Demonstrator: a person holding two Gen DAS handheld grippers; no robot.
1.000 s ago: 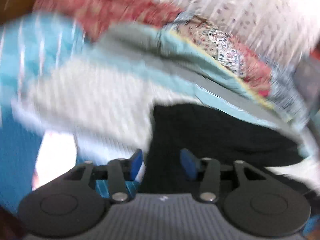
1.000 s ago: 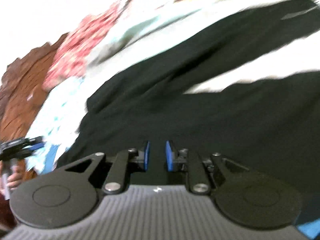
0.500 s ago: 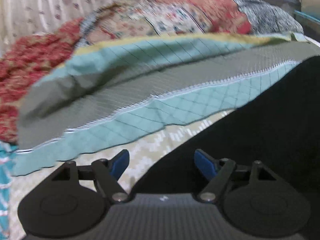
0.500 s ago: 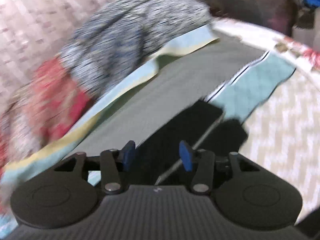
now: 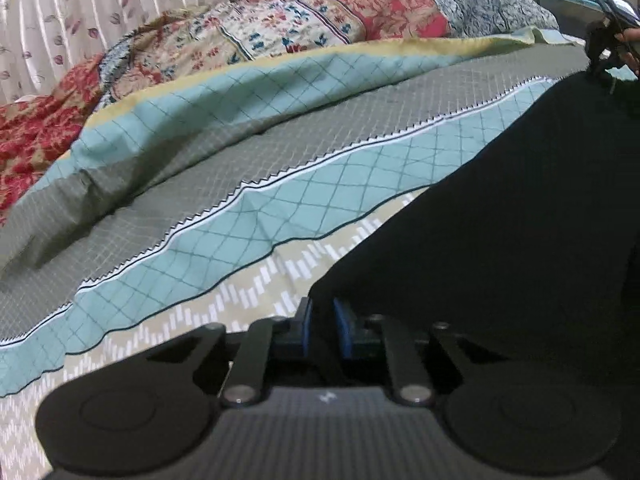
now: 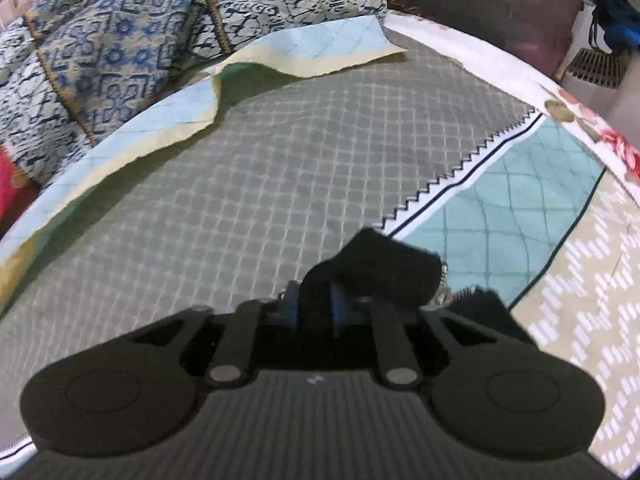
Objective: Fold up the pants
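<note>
The black pants (image 5: 500,208) lie spread on the bedspread, filling the right half of the left wrist view. My left gripper (image 5: 322,326) is shut on the pants' near corner, low on the bed. My right gripper (image 6: 316,310) is shut on another black edge of the pants (image 6: 380,268), which bunches up over the blue pads with a metal button beside it. The right gripper also shows far off in the left wrist view (image 5: 608,40), at the pants' far end.
The bed carries a teal, grey and beige patterned bedspread (image 5: 248,184). Patchwork floral quilts (image 5: 280,32) and a blue-white one (image 6: 120,40) are piled at the back. A curtain (image 5: 80,8) hangs behind. The bed's edge (image 6: 520,80) runs at right.
Both grippers were open half a second ago and have closed on the pants' edges. The left one has come down to the corner; the right one now holds bunched fabric.
</note>
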